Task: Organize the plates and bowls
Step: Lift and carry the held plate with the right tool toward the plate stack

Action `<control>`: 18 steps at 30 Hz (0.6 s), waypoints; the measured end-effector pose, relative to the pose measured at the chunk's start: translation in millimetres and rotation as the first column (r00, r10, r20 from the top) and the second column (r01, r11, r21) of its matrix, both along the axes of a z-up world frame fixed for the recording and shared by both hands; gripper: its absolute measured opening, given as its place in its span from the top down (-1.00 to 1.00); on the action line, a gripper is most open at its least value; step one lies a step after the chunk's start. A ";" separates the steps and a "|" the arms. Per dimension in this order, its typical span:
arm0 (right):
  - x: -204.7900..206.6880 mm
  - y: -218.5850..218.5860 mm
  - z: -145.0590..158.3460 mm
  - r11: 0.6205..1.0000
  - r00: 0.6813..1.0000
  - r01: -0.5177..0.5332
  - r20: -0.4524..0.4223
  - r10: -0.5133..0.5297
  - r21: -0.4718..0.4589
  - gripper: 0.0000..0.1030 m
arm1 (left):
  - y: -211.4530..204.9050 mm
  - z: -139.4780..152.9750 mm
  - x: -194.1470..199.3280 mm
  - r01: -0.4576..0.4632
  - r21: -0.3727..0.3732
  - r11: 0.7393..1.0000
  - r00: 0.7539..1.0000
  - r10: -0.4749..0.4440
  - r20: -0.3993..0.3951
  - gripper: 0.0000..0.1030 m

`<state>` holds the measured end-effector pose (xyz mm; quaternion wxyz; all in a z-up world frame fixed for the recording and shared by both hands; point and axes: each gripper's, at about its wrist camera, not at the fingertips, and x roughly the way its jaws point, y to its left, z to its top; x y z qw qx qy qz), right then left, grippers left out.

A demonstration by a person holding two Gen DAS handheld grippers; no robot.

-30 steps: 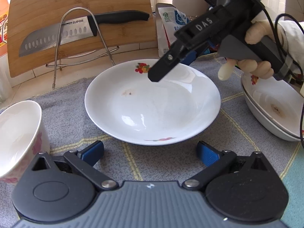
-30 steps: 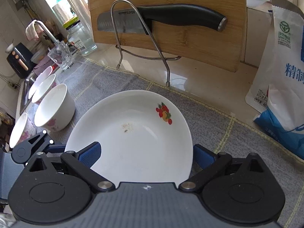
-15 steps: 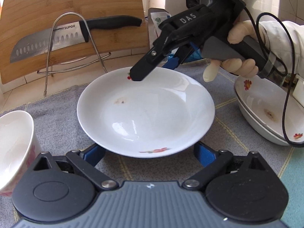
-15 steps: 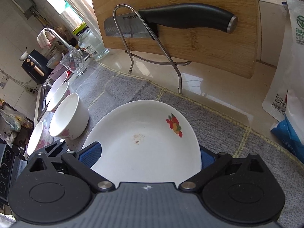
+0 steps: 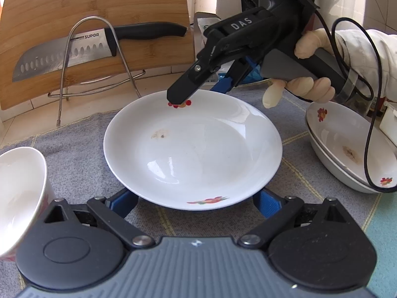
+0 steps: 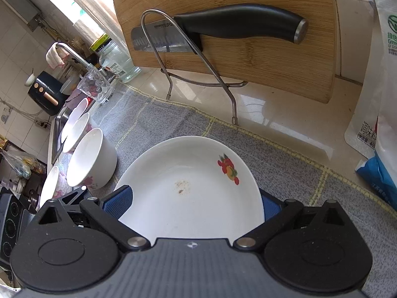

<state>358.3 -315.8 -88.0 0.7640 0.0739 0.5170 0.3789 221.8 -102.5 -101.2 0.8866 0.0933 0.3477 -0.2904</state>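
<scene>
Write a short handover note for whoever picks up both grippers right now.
Left gripper: open, fingers either side of the near rim of the white plate, not gripping.
Right gripper: wide, fingers straddling the plate's far rim; contact unclear.
Plate lies on the grey mat, small stain in its centre.
Stacked plates sit to its right; a row of bowls to its left.
Done: some plates already stacked.
Left: likely lift this plate onto the stack, then nest the bowls.
</scene>
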 end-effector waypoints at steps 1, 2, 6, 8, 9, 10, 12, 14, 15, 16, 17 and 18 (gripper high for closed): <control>-1.3 -0.7 0.0 1.000 1.000 0.005 -0.002 -0.005 0.000 -1.00 | -0.3 0.5 -0.8 0.004 0.003 1.000 1.000 -0.004 0.003 -0.90; -2.2 -1.3 0.0 1.000 1.000 0.008 -0.003 -0.008 -0.001 -1.00 | -0.4 1.1 -1.7 0.006 0.005 1.000 1.000 -0.006 0.008 -0.90; -8.0 -3.9 3.3 1.000 1.000 0.021 -0.002 -0.021 -0.004 -1.00 | -0.5 5.5 -5.8 0.019 0.006 1.000 1.000 -0.019 0.016 -0.90; -11.5 -5.8 6.3 1.000 1.000 0.029 -0.001 -0.029 0.000 -1.00 | -1.1 7.6 -8.0 0.027 0.011 1.000 0.999 -0.028 0.018 -0.90; -13.6 -6.5 8.3 0.999 0.999 0.032 0.001 -0.032 0.002 -1.00 | -1.3 8.7 -9.8 0.031 0.013 0.999 0.999 -0.031 0.022 -0.90; -15.8 -7.6 10.3 0.999 0.999 0.035 0.004 -0.035 0.003 -1.00 | -1.6 9.8 -11.4 0.035 0.015 0.999 0.999 -0.035 0.024 -0.90; -21.4 -8.6 14.3 0.999 0.999 0.041 0.010 -0.041 0.004 -1.00 | -1.2 12.7 -14.6 0.041 0.012 0.999 0.999 -0.041 0.024 -0.90; -26.2 -10.2 18.0 0.999 0.999 0.046 0.012 -0.046 0.006 -1.00 | -1.2 15.7 -18.0 0.048 0.011 0.999 0.999 -0.049 0.023 -0.90; -29.1 -11.2 19.9 0.999 0.999 0.050 0.012 -0.050 0.007 -1.00 | -1.4 17.3 -19.8 0.053 0.013 0.998 0.998 -0.053 0.024 -0.90; -31.8 -12.3 21.8 0.998 0.998 0.055 0.013 -0.055 0.009 -1.00 | -1.6 18.9 -21.7 0.057 0.015 0.998 0.998 -0.058 0.025 -0.90; -34.4 -13.1 23.9 0.998 0.998 0.058 0.014 -0.058 0.011 -1.00 | -1.4 20.1 -23.5 0.061 0.015 0.998 0.998 -0.062 0.026 -0.90; -37.9 -14.1 26.4 0.998 0.998 0.061 0.017 -0.061 0.012 -1.00 | -1.4 21.6 -25.4 0.066 0.015 0.998 0.997 -0.066 0.026 -0.90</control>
